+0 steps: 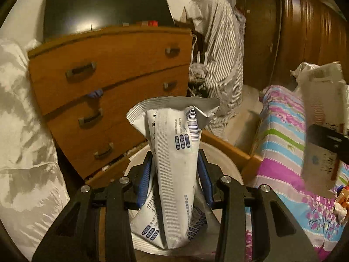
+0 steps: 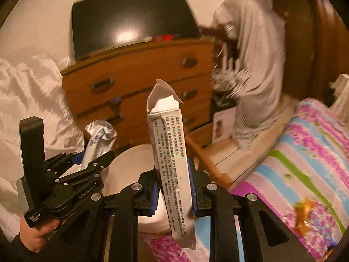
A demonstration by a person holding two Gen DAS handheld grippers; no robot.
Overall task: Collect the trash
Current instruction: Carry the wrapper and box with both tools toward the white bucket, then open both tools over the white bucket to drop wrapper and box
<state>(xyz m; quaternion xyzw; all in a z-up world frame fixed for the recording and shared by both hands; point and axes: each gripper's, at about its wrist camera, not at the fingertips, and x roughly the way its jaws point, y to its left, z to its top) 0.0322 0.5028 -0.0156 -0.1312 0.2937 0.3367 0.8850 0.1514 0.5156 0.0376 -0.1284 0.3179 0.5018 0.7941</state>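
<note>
Now, on your left, your left gripper (image 1: 174, 170) clamps its blue pads on a crumpled white foil pouch with blue print (image 1: 174, 152), held upright above a round white bin (image 1: 226, 161). Behind stands a brown wooden chest of drawers (image 1: 113, 76). To the right, your right gripper (image 2: 173, 185) pinches a torn white printed carton (image 2: 171, 152) beside a flowered striped bedspread (image 2: 305, 152).

Right gripper (image 2: 173, 187) clamped on a tall white carton (image 2: 172, 163) with torn top, left gripper (image 2: 91, 163) at left gripping a crumpled foil pouch (image 2: 98, 142) — white bin (image 2: 128, 166) below, wooden dresser (image 2: 141, 80) beyond, floral bedspread (image 2: 305, 152) right.
</note>
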